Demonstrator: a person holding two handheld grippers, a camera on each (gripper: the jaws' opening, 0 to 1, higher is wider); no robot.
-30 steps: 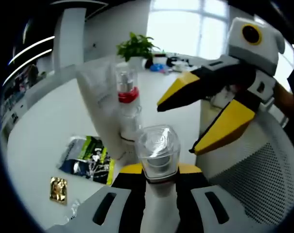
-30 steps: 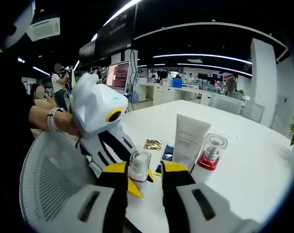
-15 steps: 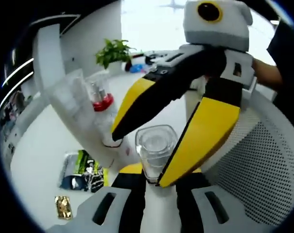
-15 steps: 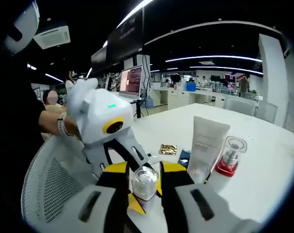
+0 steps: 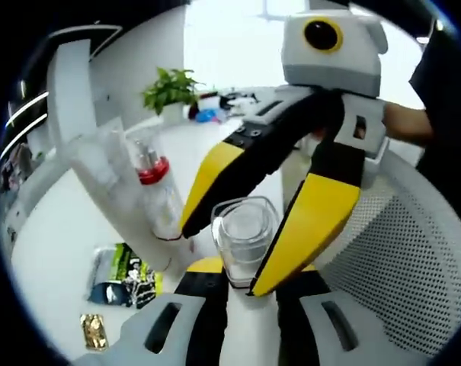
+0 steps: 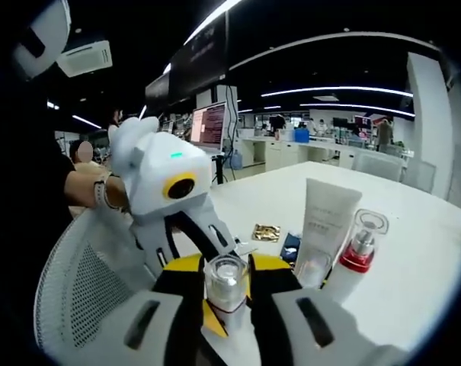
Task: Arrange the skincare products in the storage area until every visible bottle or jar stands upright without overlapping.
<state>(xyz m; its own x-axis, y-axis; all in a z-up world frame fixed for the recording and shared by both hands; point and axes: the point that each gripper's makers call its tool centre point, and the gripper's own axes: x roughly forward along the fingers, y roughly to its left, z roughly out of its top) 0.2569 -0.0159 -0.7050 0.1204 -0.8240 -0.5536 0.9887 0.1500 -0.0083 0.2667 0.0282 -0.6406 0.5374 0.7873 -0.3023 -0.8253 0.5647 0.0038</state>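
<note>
Right gripper (image 5: 238, 229) now astride the clear-capped bottle (image 5: 245, 240), in from two o'clock, jaws flanking it

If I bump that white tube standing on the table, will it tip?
Probably tips easily: the white tube stands tall on its narrow cap end. It looks like soft plastic, so likely light and squeezable. Falling, it could knock the red-collared bottle right beside it.

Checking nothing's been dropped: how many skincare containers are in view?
3: a clear-capped bottle between both tongs, a white tube standing on the table, a red-collared bottle beside it. Others may be hidden.
</note>
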